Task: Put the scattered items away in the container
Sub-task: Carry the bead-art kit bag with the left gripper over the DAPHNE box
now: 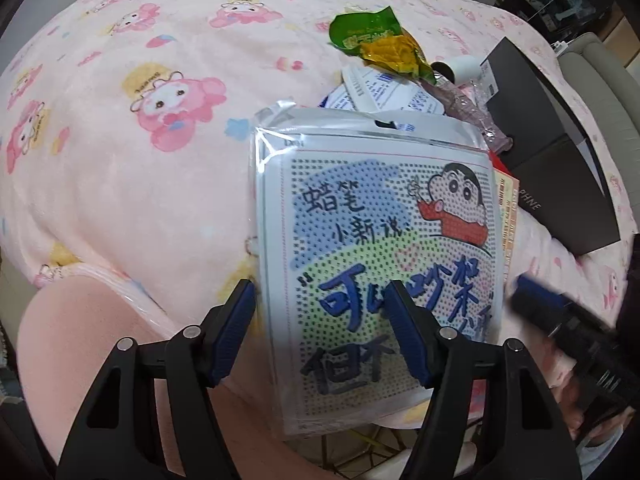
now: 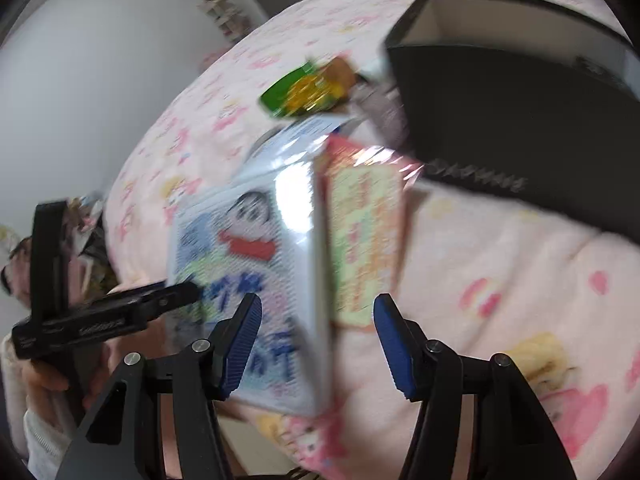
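A flat clear packet with a cartoon bead picture [image 1: 380,240] [image 2: 248,256] lies tilted on a pile at the bed's near edge and overhangs it. My left gripper [image 1: 322,332] is open. Its right finger is in front of the packet and its left finger is beside the packet's left edge. My right gripper [image 2: 318,344] is open just before the packet, and its blurred body [image 1: 568,324] shows at the packet's right side. An open black box [image 1: 552,160] [image 2: 500,120] stands to the right. A green snack bag [image 1: 380,40] [image 2: 308,90] lies behind the pile.
Under the packet lie an orange-and-green packet [image 2: 364,240], a white printed pouch [image 1: 384,88], a pink clear wrapper [image 1: 468,108] and a white roll [image 1: 460,68]. A pink cartoon blanket [image 1: 160,160] covers the bed. A hand [image 2: 40,384] holds the left tool. The right view is motion-blurred.
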